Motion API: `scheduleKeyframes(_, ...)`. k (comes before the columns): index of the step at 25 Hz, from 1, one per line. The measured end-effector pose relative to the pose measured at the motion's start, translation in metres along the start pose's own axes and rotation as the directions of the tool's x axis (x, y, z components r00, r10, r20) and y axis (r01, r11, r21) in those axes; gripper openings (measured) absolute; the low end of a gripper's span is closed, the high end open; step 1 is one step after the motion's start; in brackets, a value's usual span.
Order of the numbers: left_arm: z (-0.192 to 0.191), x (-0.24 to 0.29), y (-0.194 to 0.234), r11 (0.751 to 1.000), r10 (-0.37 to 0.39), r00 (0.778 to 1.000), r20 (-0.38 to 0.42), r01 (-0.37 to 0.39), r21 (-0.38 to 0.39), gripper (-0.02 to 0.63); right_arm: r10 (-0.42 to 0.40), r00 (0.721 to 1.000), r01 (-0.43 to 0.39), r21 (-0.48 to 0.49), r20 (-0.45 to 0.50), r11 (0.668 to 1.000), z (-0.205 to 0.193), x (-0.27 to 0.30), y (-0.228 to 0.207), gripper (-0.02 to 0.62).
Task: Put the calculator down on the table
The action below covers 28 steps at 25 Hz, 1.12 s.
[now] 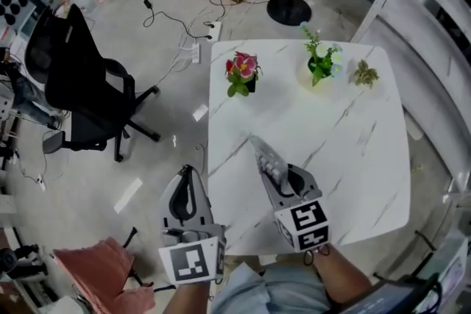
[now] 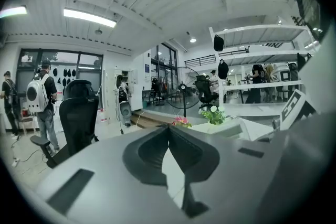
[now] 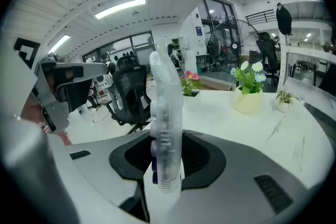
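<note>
The right gripper is clamping a flat, clear-plastic calculator with purple keys.
It is standing edge-up between the jaws, long axis running straight ahead of them, with the white veined table lying below and ahead; the left gripper, jaws together and empty, is hanging farther off, past the table's edge.
</note>
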<state>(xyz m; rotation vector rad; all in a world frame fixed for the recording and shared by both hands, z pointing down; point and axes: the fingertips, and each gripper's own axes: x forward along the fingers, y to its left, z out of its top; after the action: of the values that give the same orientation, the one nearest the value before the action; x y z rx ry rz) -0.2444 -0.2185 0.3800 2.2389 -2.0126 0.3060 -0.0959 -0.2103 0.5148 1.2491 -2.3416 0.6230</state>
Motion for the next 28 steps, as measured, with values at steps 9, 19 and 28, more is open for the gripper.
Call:
scheduleKeyframes(9, -0.038, 0.01, -0.001, 0.999, -0.027, 0.997, -0.074, 0.026, -0.019, 0.008, 0.002, 0.995, 0.006, 0.079, -0.097, 0.997, -0.046, 0.016, -0.004, 0.144)
scheduleKeyframes(19, -0.041, 0.02, -0.003, 0.999, -0.048, 0.995, -0.09, 0.046, -0.02, 0.008, 0.004, 0.994, 0.016, 0.177, -0.112, 0.984, -0.046, 0.022, -0.011, 0.147)
scheduleKeyframes(28, -0.04, 0.027, -0.001, 0.998, -0.056, 0.994, -0.095, 0.053, -0.034, 0.008, -0.007, 0.991, 0.039, 0.237, -0.132, 0.971, -0.042, 0.03, -0.024, 0.149)
